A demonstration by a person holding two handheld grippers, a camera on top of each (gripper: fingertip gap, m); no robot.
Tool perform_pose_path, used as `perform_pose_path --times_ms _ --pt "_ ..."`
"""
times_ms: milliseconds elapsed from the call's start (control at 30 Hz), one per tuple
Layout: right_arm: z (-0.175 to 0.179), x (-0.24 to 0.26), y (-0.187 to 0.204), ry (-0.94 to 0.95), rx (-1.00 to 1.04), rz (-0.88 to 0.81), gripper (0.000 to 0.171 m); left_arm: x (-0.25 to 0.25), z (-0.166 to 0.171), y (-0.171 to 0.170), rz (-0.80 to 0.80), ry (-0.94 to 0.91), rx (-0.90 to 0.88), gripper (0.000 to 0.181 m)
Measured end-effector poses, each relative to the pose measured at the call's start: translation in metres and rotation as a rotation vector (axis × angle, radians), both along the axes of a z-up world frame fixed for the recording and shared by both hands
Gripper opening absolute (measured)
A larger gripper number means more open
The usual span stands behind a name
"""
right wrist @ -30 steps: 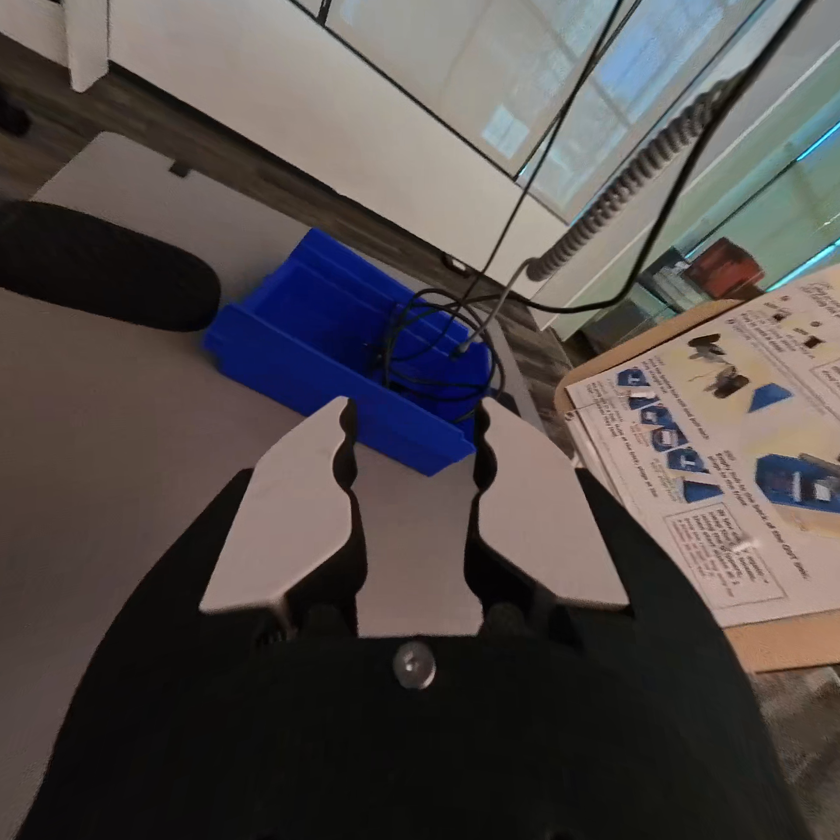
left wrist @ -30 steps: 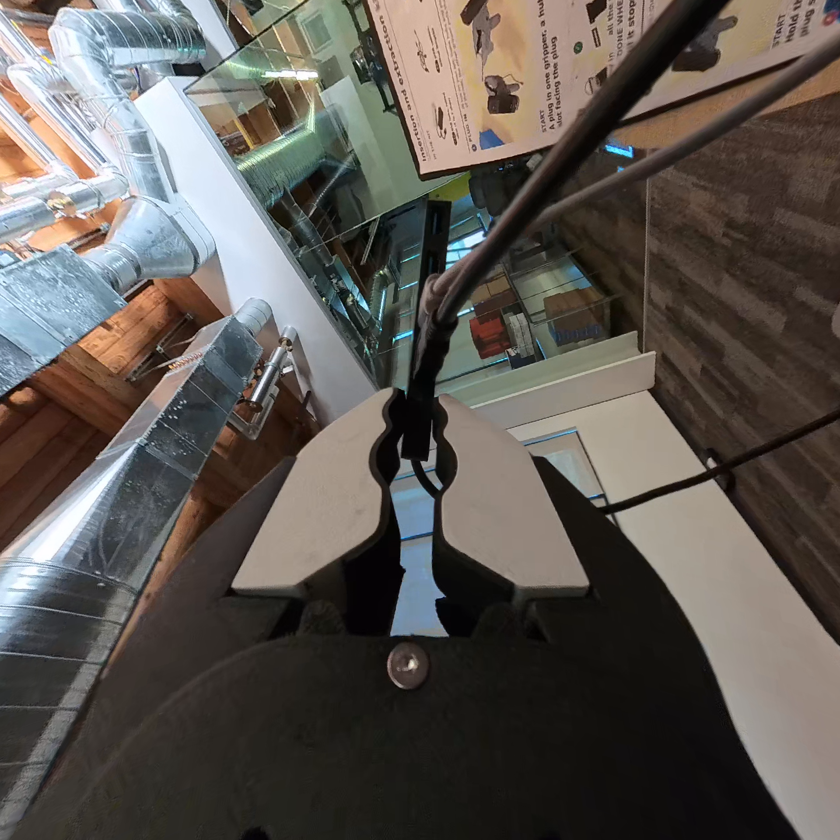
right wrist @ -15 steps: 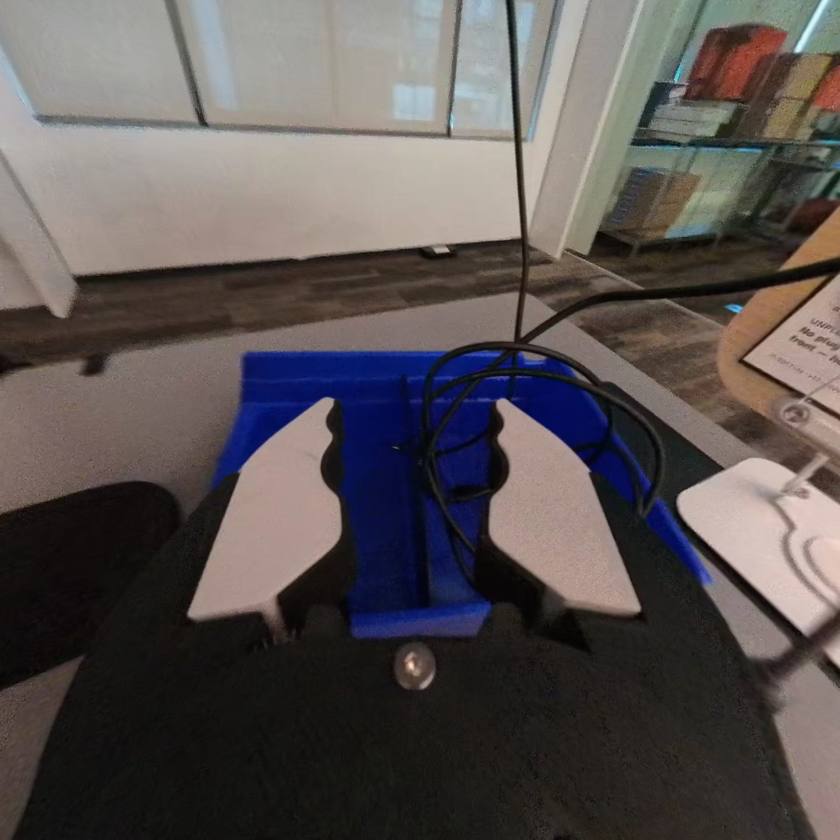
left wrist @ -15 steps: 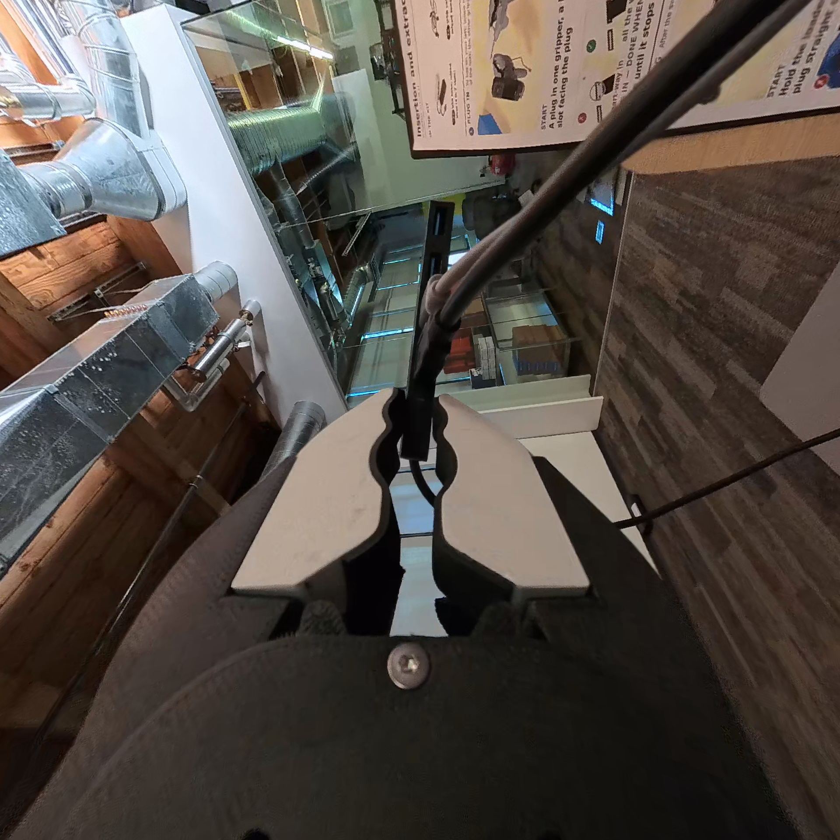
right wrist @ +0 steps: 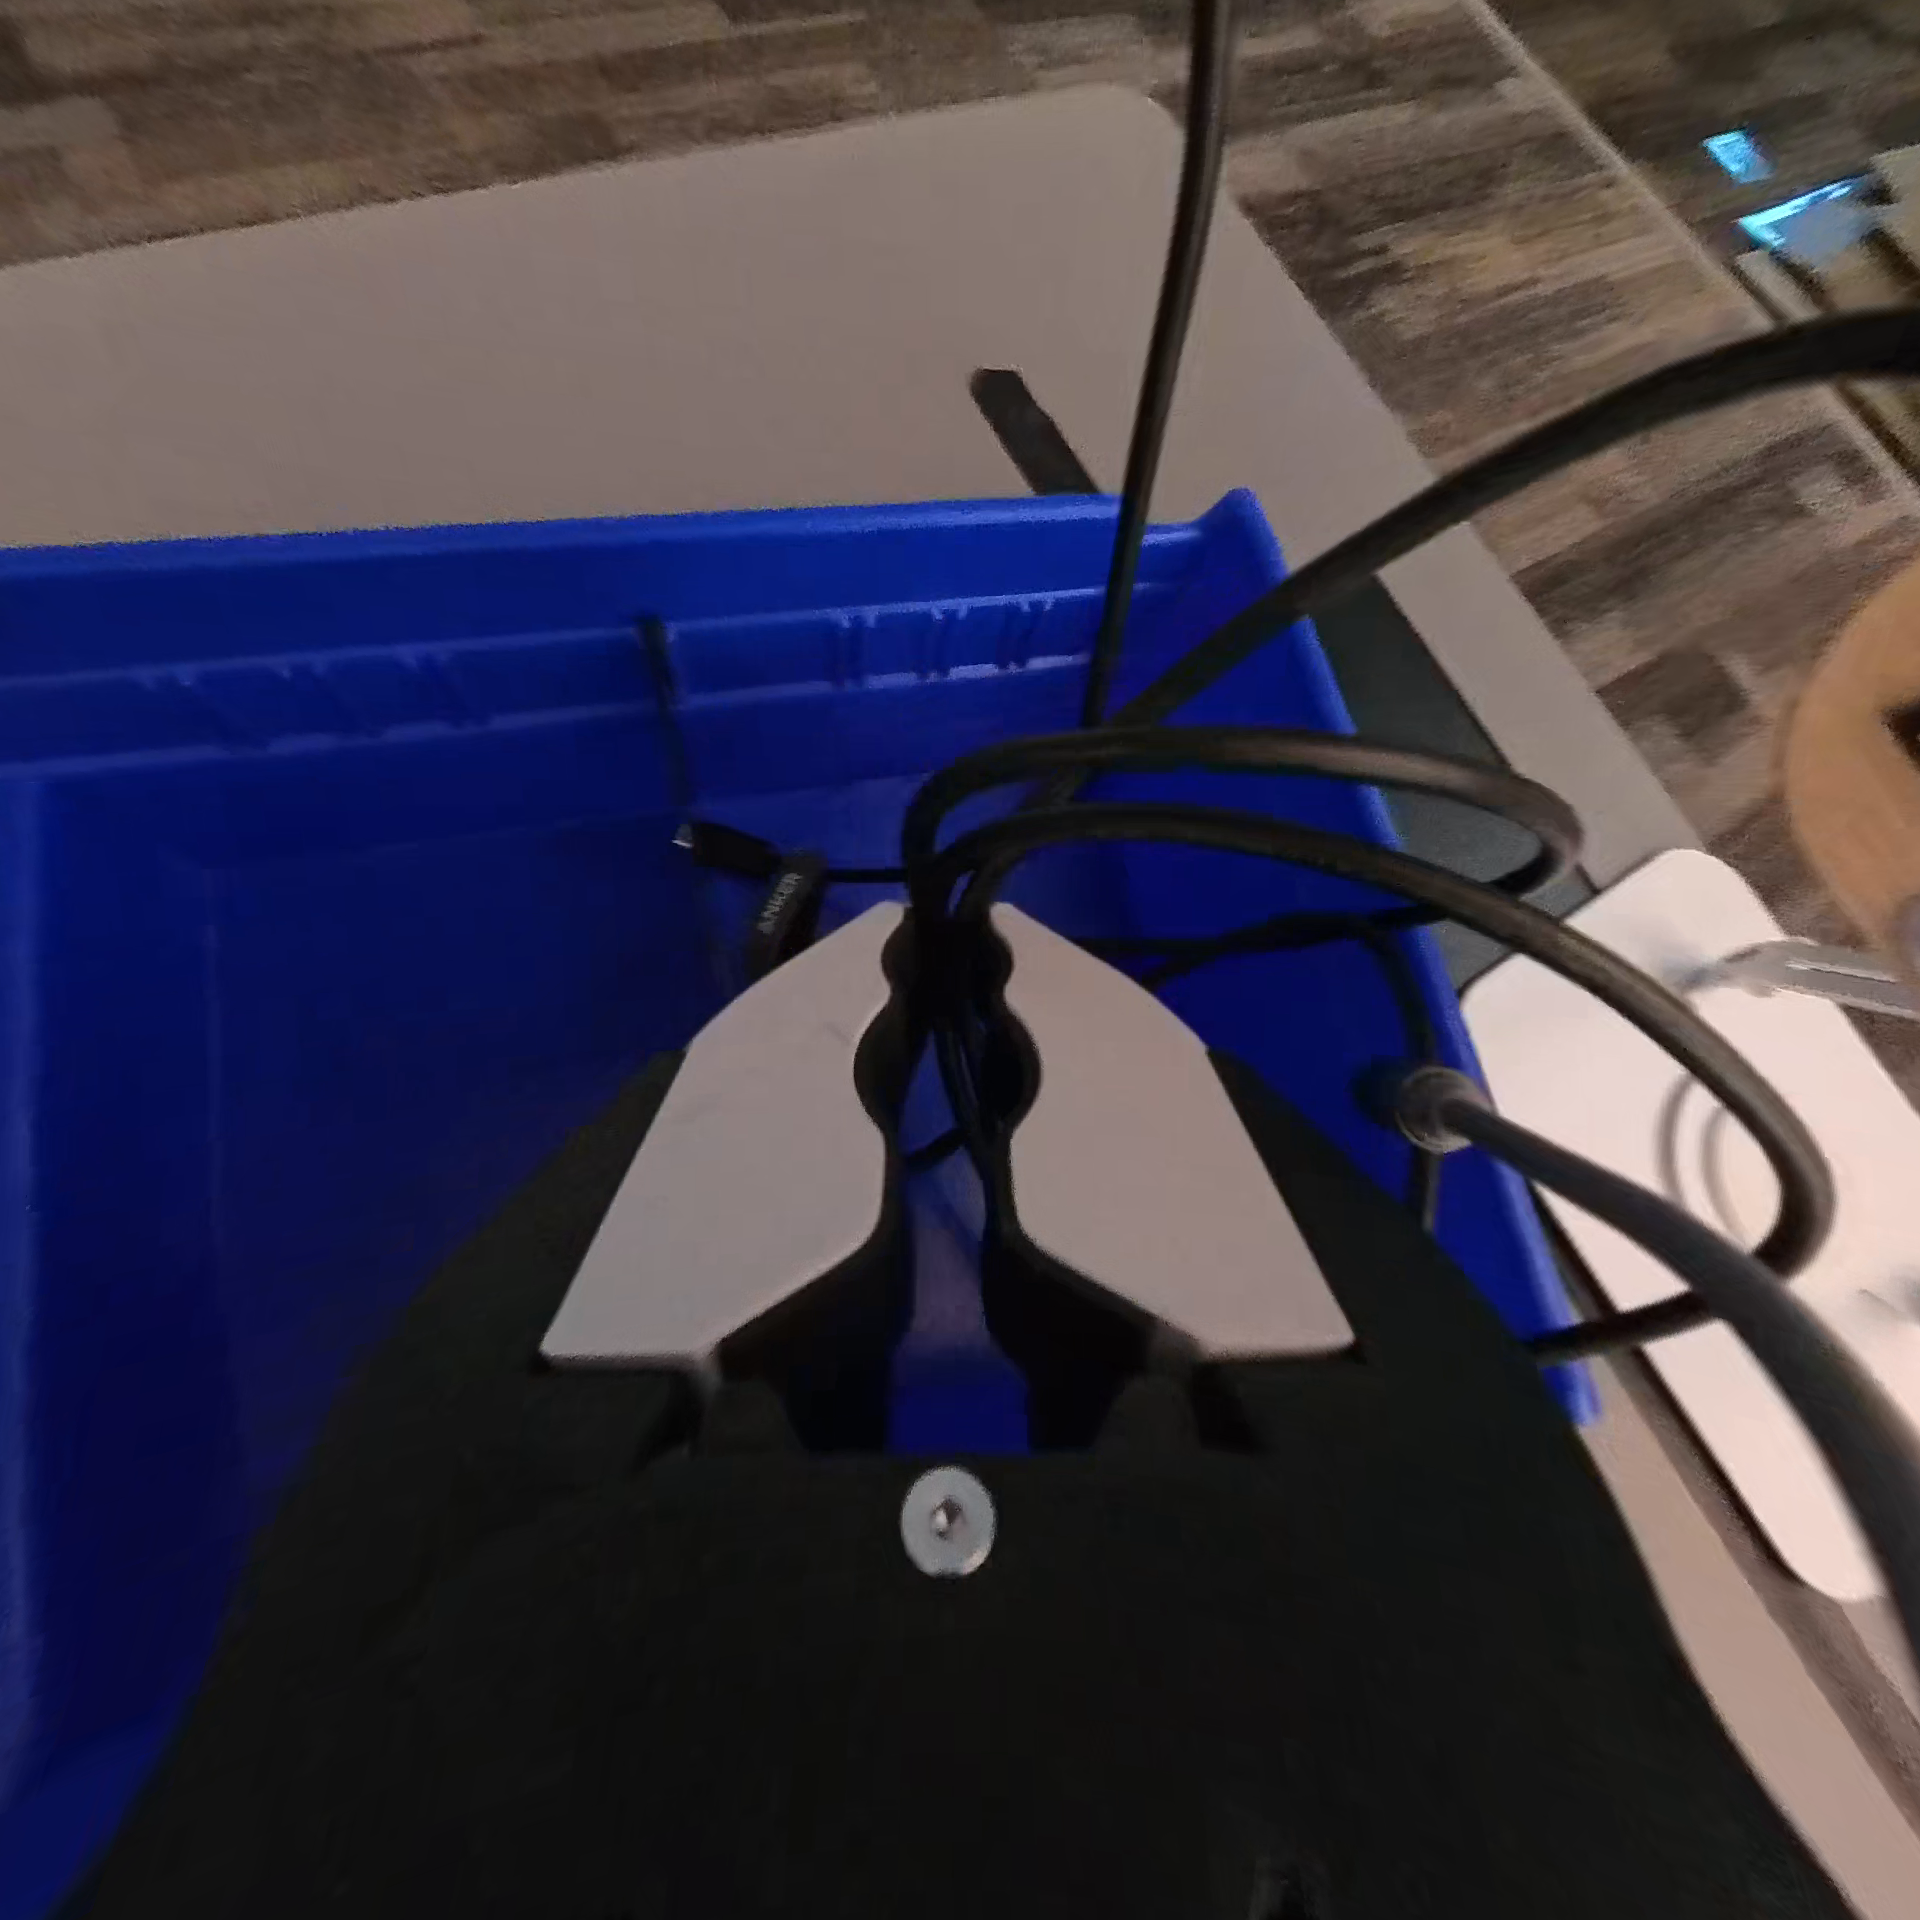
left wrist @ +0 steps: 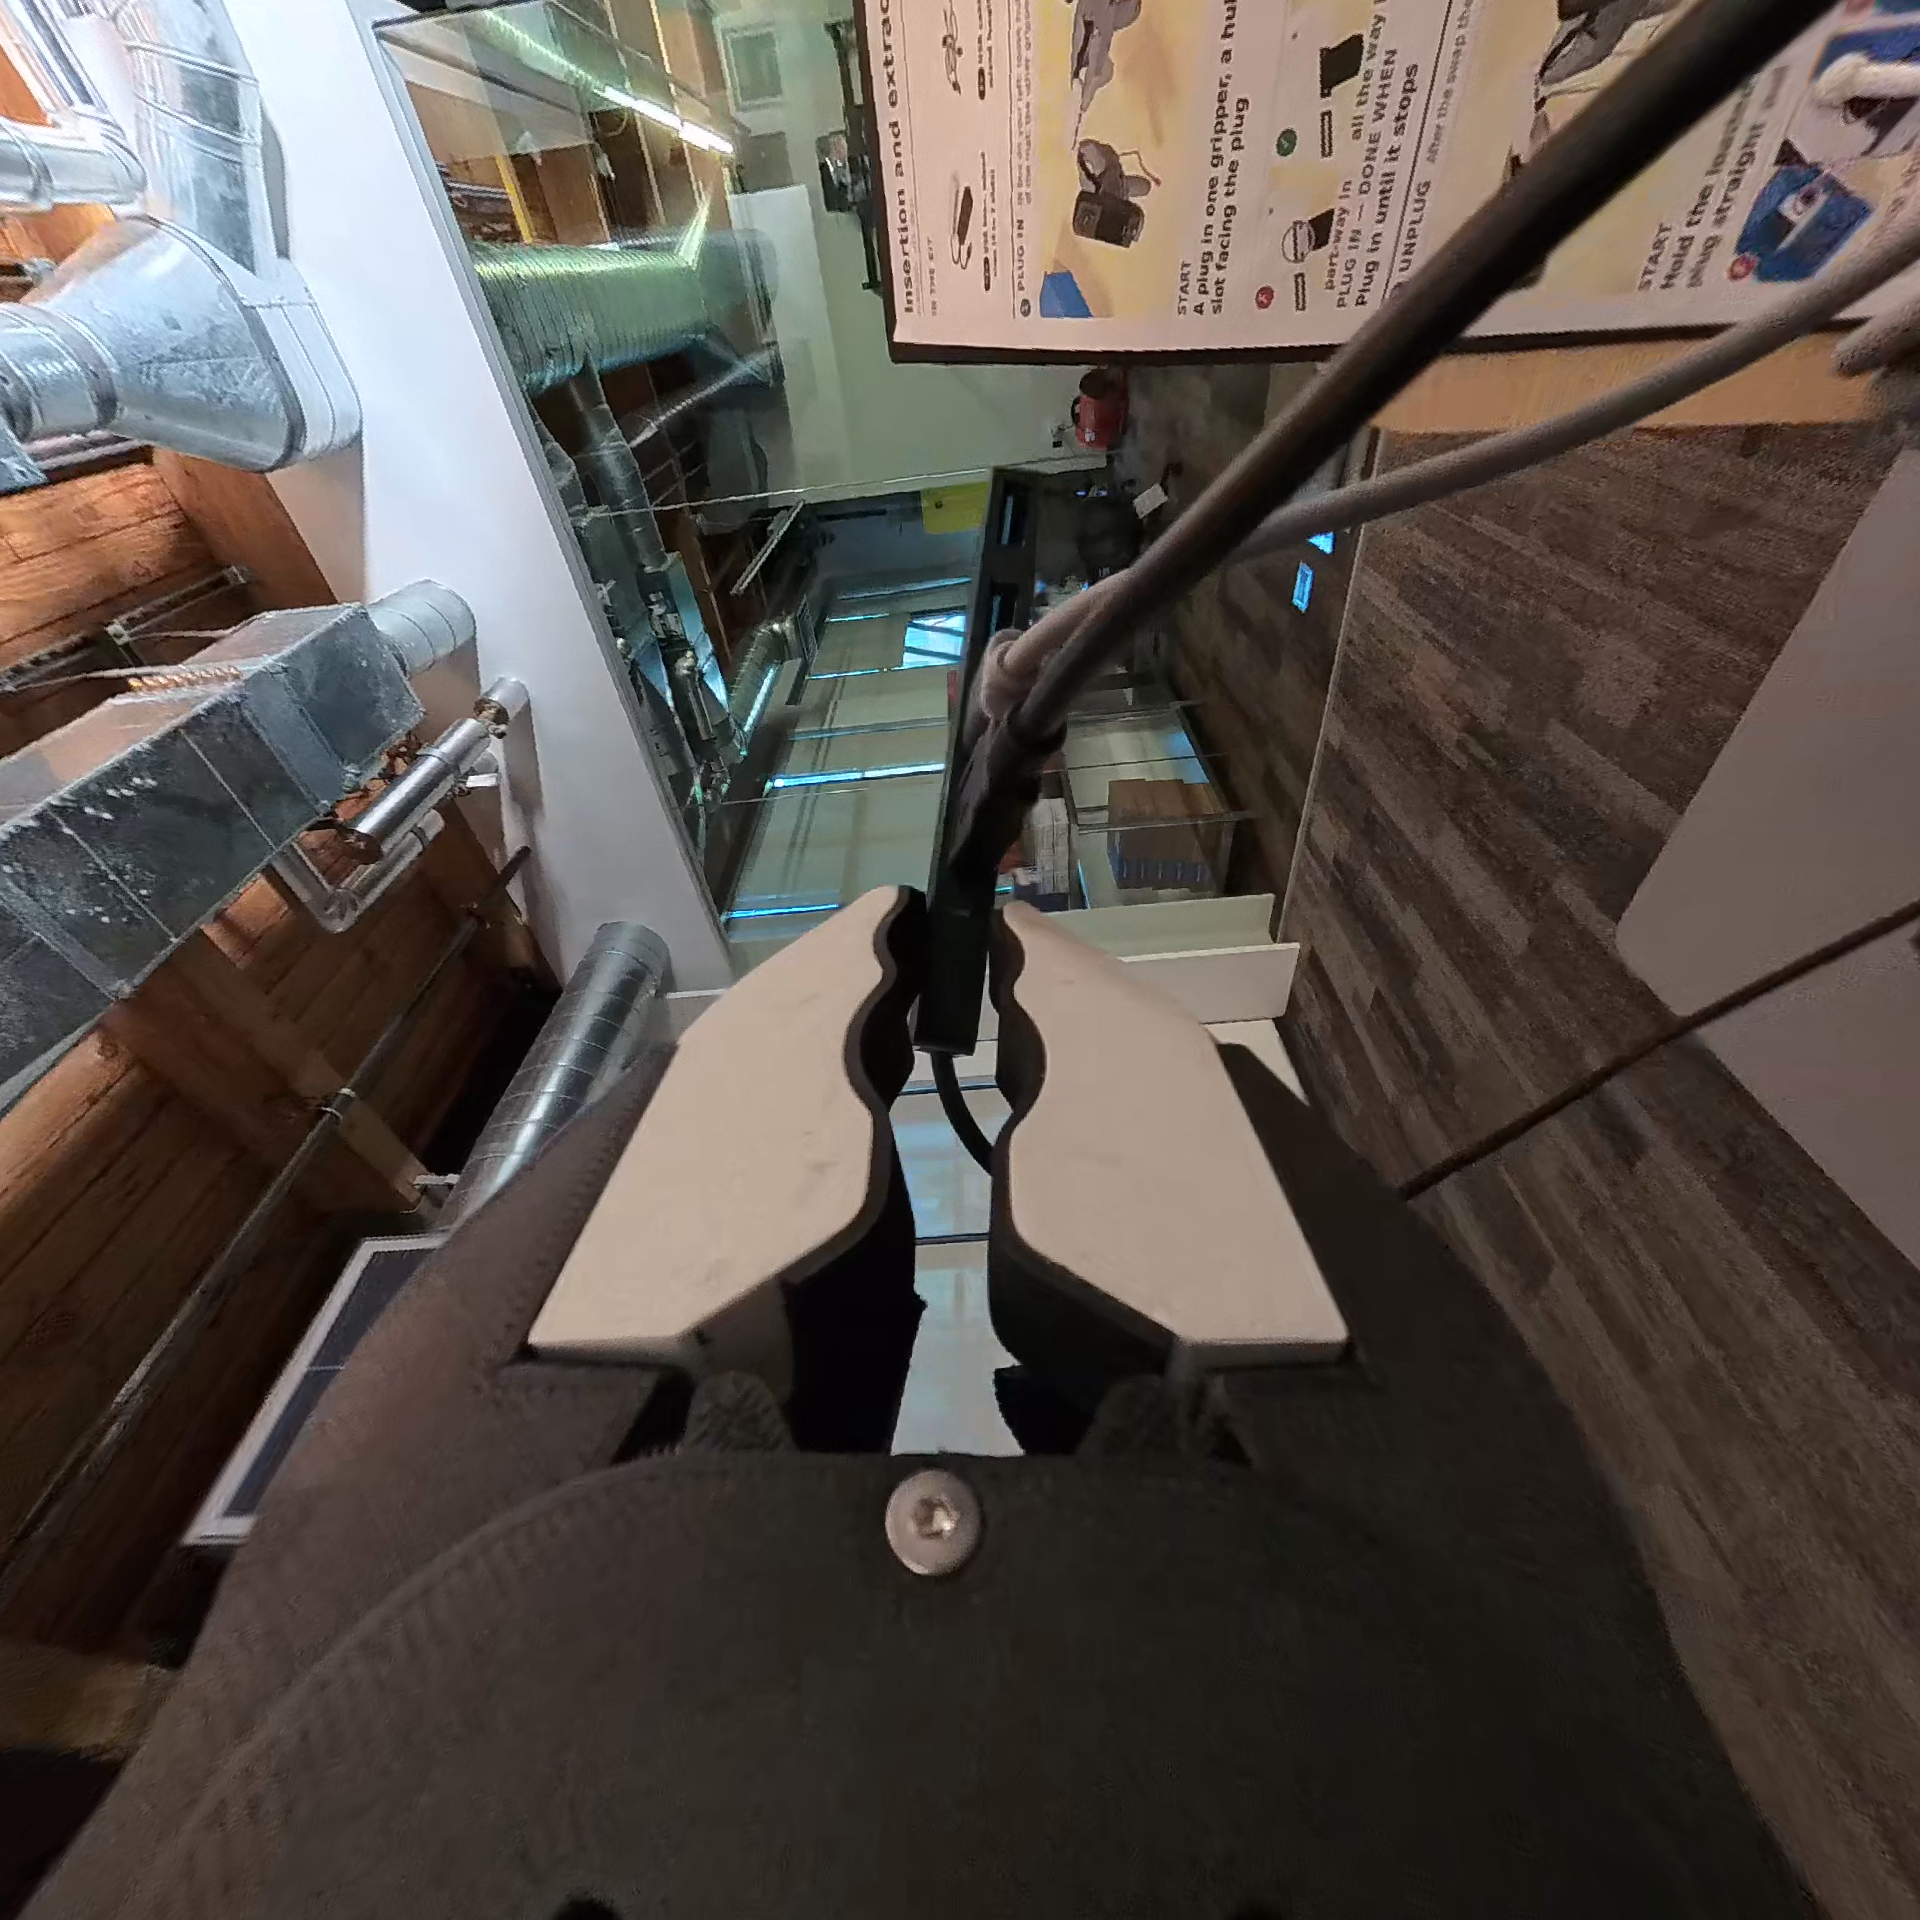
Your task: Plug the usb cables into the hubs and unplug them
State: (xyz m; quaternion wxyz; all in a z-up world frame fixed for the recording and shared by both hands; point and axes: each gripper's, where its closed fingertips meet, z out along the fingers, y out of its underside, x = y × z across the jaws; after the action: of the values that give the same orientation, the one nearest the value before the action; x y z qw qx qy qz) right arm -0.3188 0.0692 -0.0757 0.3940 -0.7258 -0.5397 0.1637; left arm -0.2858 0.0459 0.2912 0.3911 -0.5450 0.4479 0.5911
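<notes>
Two grippers are loaded: my left gripper (left wrist: 951,971) clamps the black hub (left wrist: 971,831), long axis pointing ahead, while my right gripper (right wrist: 948,935) pinches cable loops (right wrist: 1299,821) over the blue bin (right wrist: 416,831).

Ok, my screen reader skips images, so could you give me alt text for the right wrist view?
The right gripper, reaching into a blue plastic bin on a grey table, is closed on a bundle of looped black cables. A white plate lies beside the bin at right.
</notes>
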Motion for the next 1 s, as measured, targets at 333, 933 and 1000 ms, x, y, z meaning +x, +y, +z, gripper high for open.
perform_pose_path --times_ms 333,933,1000 --pt "0.042 0.034 0.048 0.131 0.272 -0.295 0.011 -0.025 -0.05 0.013 0.025 -0.116 0.0 0.011" --pt "0.146 -0.007 -0.033 0.451 0.535 0.163 0.046 -0.004 -0.011 0.005 -0.058 -0.304 0.021 0.011" --pt "0.122 -0.03 -0.002 0.323 0.498 0.107 0.06 -0.003 -0.01 0.006 -0.051 -0.31 0.02 0.011"
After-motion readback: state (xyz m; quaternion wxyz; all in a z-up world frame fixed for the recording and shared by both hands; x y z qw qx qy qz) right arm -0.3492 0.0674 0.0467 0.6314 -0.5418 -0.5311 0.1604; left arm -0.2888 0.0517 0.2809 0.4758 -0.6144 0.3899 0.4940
